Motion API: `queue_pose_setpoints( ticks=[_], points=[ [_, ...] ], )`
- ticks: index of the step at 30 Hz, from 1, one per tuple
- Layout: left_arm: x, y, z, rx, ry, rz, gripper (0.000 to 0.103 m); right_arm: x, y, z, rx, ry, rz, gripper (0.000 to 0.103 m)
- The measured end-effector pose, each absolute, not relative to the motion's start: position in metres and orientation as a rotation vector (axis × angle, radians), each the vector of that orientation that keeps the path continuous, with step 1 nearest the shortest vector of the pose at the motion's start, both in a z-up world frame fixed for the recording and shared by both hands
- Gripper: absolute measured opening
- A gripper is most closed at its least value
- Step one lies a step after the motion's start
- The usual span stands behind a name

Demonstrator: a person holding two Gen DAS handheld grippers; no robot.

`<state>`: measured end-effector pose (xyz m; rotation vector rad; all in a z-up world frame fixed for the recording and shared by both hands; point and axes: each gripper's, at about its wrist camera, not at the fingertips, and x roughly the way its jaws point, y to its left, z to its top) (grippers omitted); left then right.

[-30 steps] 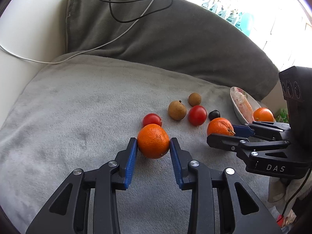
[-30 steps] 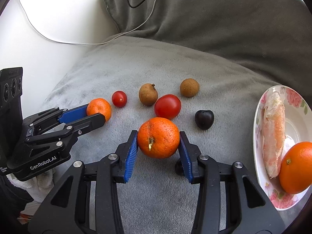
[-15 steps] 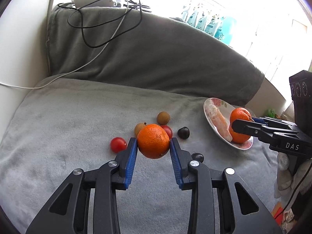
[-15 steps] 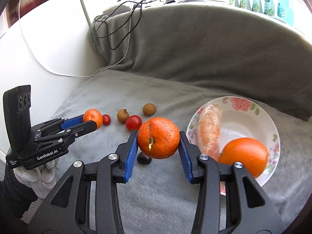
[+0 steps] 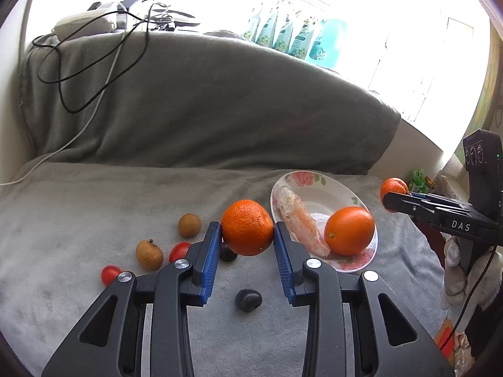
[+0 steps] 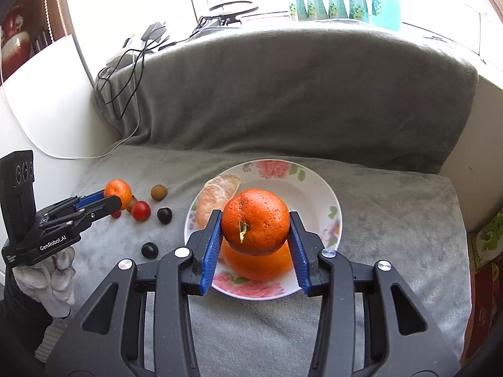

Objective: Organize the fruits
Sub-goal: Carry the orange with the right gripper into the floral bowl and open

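Oranges: right gripper clamps one at frame centre, directly over the plate and the orange already there. Left gripper grips another, plate just right of it; right is nearer.

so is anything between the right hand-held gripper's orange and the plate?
Yes: the held orange hangs directly over a loose orange already on the plate, with a peeled segment beside it. Bare plate shows behind and to the right.
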<state>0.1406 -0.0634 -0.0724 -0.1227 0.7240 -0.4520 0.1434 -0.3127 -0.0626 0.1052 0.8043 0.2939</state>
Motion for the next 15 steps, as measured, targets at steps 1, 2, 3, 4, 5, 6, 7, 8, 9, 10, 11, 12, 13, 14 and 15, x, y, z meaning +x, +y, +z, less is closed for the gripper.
queue_pose_setpoints(
  ticks=[1,2,3,4,5,6,7,8,9,10,11,12,13,14,15],
  points=[
    [0.143,-0.069,-0.072,-0.119,0.725,-0.458,0.032,0.145,-0.318,-0.065,0.113,0.808,0.288,0.042],
    [0.146,-0.075,-0.072,-0.114,0.725,-0.464,0.032,0.147,-0.322,-0.068,0.119,0.813,0.285,0.042],
    [0.149,-0.08,-0.071,-0.11,0.726,-0.47,0.032,0.148,-0.326,-0.07,0.124,0.817,0.28,0.042],
    [0.152,-0.085,-0.072,-0.106,0.727,-0.476,0.032,0.149,-0.33,-0.073,0.129,0.82,0.276,0.042],
    [0.155,-0.09,-0.071,-0.104,0.728,-0.481,0.032,0.151,-0.334,-0.075,0.137,0.824,0.273,0.042],
    [0.158,-0.095,-0.071,-0.101,0.729,-0.487,0.032,0.154,-0.337,-0.077,0.146,0.829,0.272,0.042],
    [0.161,-0.1,-0.071,-0.097,0.731,-0.493,0.032,0.156,-0.341,-0.08,0.154,0.833,0.271,0.042],
    [0.163,-0.105,-0.071,-0.093,0.732,-0.499,0.032,0.158,-0.344,-0.083,0.159,0.837,0.268,0.042],
    [0.165,-0.109,-0.071,-0.088,0.733,-0.505,0.032,0.161,-0.346,-0.086,0.162,0.841,0.266,0.042],
    [0.167,-0.113,-0.071,-0.083,0.734,-0.509,0.032,0.163,-0.348,-0.088,0.164,0.845,0.265,0.042],
    [0.17,-0.117,-0.071,-0.08,0.735,-0.513,0.032,0.165,-0.349,-0.09,0.167,0.849,0.266,0.042],
    [0.172,-0.12,-0.072,-0.079,0.738,-0.517,0.032,0.167,-0.35,-0.091,0.17,0.854,0.269,0.042],
    [0.175,-0.124,-0.072,-0.077,0.74,-0.522,0.032,0.17,-0.35,-0.093,0.172,0.857,0.271,0.042],
    [0.177,-0.127,-0.072,-0.075,0.742,-0.527,0.032,0.172,-0.351,-0.094,0.173,0.86,0.272,0.042],
    [0.179,-0.13,-0.073,-0.072,0.744,-0.531,0.032,0.173,-0.35,-0.095,0.172,0.863,0.274,0.042]
  ],
)
